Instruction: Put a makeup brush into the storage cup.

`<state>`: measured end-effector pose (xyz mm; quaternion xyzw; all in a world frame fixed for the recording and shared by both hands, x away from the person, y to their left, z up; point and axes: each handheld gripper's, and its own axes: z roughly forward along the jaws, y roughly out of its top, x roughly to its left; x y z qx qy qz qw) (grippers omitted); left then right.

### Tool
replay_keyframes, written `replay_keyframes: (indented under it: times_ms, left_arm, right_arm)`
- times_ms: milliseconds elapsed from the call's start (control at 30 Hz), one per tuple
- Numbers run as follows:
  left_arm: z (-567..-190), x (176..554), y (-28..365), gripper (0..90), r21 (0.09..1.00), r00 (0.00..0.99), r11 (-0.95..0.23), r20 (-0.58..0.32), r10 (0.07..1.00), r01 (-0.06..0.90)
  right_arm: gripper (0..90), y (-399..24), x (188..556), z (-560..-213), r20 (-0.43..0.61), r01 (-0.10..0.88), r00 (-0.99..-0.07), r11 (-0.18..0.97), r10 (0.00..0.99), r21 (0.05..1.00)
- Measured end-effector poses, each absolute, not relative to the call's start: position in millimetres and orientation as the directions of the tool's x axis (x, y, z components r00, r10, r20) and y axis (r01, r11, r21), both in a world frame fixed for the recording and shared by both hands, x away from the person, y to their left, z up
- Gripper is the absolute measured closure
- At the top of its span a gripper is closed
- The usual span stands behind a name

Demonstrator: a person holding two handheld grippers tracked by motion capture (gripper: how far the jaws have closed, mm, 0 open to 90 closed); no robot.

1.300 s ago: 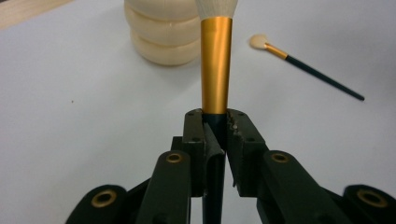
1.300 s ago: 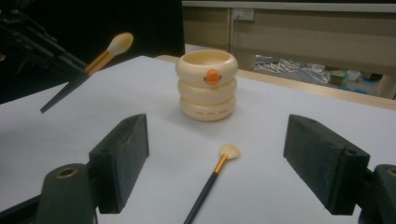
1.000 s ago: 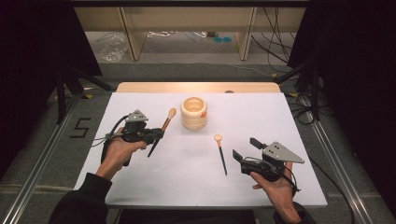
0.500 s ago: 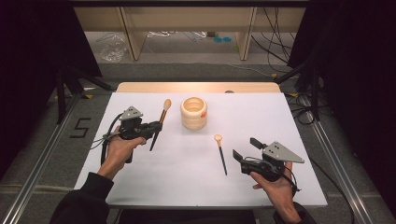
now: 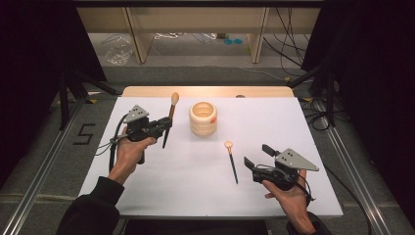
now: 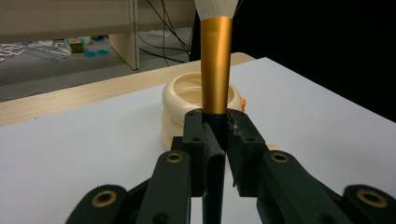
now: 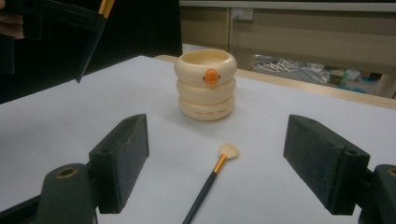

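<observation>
White table (image 5: pixel 195 191) on grey floor (image 5: pixel 195 73), dark surround, left gripper (image 5: pixel 164 125) clamped on brush (image 5: pixel 169 120), right gripper (image 5: pixel 257 157) apart

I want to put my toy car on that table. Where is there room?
The white table top is bare along its near edge between the two hands, and at the far right corner beyond the cream ring-shaped holder. It is crowded in the middle: the holder, the small black-handled brush lying flat, and the big gold-and-black brush held by the left hand-held gripper.
</observation>
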<state>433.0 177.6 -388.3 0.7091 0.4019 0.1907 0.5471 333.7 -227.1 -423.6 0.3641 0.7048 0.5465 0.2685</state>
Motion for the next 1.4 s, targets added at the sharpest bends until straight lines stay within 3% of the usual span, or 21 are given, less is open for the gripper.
replay_keyframes:
  times_ms: [1400]
  left_arm:
    - [-370.7, 496.3, 131.0, 78.3, 0.971, 0.605, 0.015, -0.162, 0.78, 0.24]
  right_arm:
    - [23.4, -226.3, 332.6, -424.2, 0.061, 0.253, -0.595, 0.114, 0.802, 0.961]
